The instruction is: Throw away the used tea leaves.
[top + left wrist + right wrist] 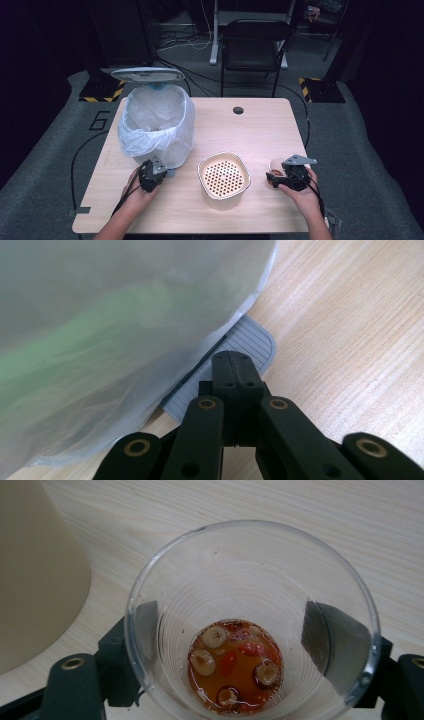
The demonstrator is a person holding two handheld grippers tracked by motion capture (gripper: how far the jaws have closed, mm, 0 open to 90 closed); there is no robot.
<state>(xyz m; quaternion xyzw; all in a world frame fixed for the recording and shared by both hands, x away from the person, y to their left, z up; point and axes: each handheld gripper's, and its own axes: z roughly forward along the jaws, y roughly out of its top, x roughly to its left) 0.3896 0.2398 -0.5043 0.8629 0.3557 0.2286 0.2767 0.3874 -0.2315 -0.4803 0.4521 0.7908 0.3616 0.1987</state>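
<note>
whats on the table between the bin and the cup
The cream strainer pot with a perforated top stands between the bin and the cup, seen in the high view.

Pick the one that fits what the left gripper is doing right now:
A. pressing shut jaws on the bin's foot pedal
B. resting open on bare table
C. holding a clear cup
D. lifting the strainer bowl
A: in the left gripper view the left gripper has its jaws shut together, tips down on the ribbed grey pedal at the foot of the bin, whose lid stands open in the high view.
</note>
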